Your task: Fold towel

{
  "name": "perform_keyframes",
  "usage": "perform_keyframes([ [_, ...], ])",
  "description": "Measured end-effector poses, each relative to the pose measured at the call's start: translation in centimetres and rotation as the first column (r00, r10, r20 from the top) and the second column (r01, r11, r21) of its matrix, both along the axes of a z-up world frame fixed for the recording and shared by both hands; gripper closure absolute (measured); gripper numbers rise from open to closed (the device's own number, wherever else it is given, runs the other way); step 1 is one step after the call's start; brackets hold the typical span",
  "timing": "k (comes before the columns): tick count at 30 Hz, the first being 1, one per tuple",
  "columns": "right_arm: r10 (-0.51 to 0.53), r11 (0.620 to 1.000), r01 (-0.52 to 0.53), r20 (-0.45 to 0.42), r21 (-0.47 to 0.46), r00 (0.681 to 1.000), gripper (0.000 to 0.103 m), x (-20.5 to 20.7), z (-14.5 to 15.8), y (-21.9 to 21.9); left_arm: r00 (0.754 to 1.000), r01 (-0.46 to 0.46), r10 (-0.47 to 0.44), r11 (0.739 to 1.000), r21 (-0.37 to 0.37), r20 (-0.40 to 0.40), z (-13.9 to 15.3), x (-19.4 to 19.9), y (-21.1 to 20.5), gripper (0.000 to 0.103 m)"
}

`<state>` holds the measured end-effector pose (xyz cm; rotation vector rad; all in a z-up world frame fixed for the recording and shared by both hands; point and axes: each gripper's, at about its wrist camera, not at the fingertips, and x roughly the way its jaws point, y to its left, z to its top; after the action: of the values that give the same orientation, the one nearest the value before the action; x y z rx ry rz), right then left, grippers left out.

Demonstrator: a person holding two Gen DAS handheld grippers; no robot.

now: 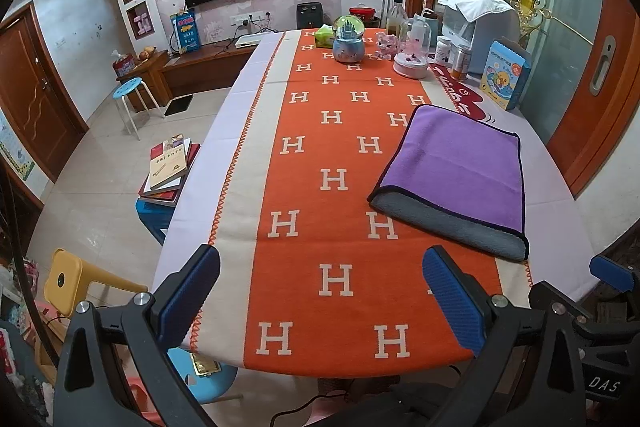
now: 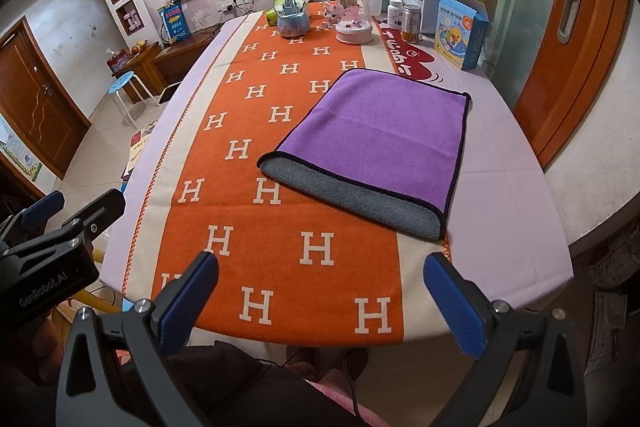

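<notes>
Purple on top and grey underneath, the towel [image 2: 372, 143] lies flat on the table [image 2: 516, 227], to the right of the orange middle strip of the tablecloth [image 2: 280, 227] and partly on it. It looks already doubled over once, the upper layer stopping short so a grey band shows along the near edge. It looks soft, plush and light, so I judge it will droop and sag wherever it is lifted and may drag the cloth beneath. The dark-bound hem is the firmest part, so the two near corners seem the best places to pinch. Both grippers hover over the near table edge, well apart from the towel. The left gripper [image 1: 320, 299] has its jaws wide apart and empty; the right gripper [image 2: 320, 301] likewise stands spread, holding nothing.
</notes>
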<state>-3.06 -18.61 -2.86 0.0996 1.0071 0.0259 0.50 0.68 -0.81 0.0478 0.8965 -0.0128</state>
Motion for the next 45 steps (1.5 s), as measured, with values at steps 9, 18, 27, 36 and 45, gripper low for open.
perform_keyframes([
  [9, -0.009, 1.000, 0.009, -0.004, 0.002, 1.000, 0.001, 0.0, 0.0, 0.0, 1.000, -0.001, 0.001, 1.000, 0.001, -0.004, -0.1, 0.0, 0.3, 0.002],
  [18, -0.046, 0.999, 0.046, -0.008, -0.007, 0.999, 0.001, 0.0, -0.3, 0.2, 1.000, 0.023, -0.023, 1.000, 0.010, -0.008, -0.4, -0.3, 1.0, 0.002],
  [27, -0.108, 0.994, 0.108, -0.006, -0.003, 0.994, 0.001, -0.3, -0.3, 0.9, 0.996, 0.076, -0.076, 0.997, 0.003, -0.040, -0.7, 0.4, 2.1, 0.001],
  [36, -0.187, 0.982, 0.186, 0.036, 0.025, 0.982, 0.001, -0.7, -0.4, 0.7, 0.982, 0.180, -0.180, 0.984, -0.004, -0.055, -1.1, 2.1, 2.4, 0.001],
  [45, -0.296, 0.954, 0.292, 0.077, 0.065, 0.952, 0.001, -0.8, -1.1, -1.6, 0.957, 0.280, -0.281, 0.960, -0.024, -0.066, -1.4, 4.6, 1.4, 0.002],
])
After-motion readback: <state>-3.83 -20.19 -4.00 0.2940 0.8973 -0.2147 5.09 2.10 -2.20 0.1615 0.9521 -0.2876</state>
